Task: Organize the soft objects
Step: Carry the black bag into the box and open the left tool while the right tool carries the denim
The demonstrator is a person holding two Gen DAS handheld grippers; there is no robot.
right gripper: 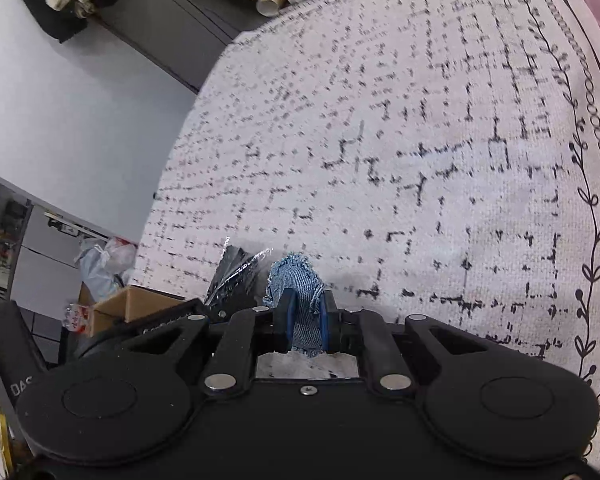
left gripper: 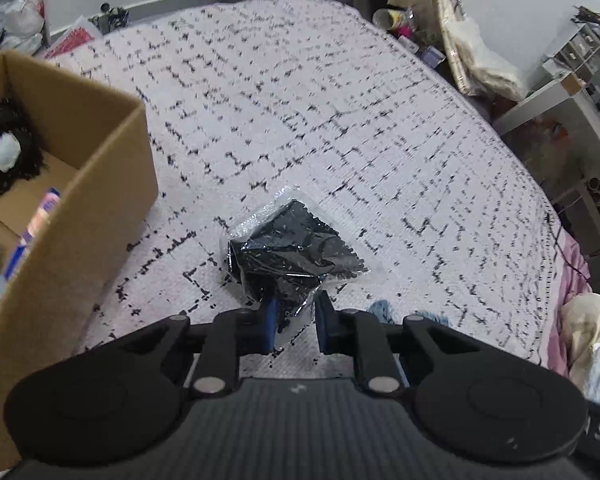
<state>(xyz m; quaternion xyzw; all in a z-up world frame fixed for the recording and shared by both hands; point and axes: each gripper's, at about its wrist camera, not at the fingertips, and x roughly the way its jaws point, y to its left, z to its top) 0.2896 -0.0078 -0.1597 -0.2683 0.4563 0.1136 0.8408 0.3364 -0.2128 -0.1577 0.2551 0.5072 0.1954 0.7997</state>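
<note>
A black cloth in a clear plastic bag (left gripper: pixel 290 254) lies on the white patterned bedspread (left gripper: pixel 320 120). My left gripper (left gripper: pixel 296 312) is shut on the near corner of the bag. My right gripper (right gripper: pixel 306 312) is shut on a blue denim scrap (right gripper: pixel 296 280), held just above the bedspread (right gripper: pixel 420 140). The bagged cloth shows in the right wrist view (right gripper: pixel 232 272) left of the denim. A bit of denim (left gripper: pixel 384 308) shows in the left wrist view to the right of my left gripper.
An open cardboard box (left gripper: pixel 100 184) stands on the bed at the left, with a black fuzzy item (left gripper: pixel 8 148) and other things inside. Clutter and shelves (left gripper: pixel 572 80) lie off the bed's far right. A pink sheet and cream cloth (left gripper: pixel 588 336) lie at the right edge.
</note>
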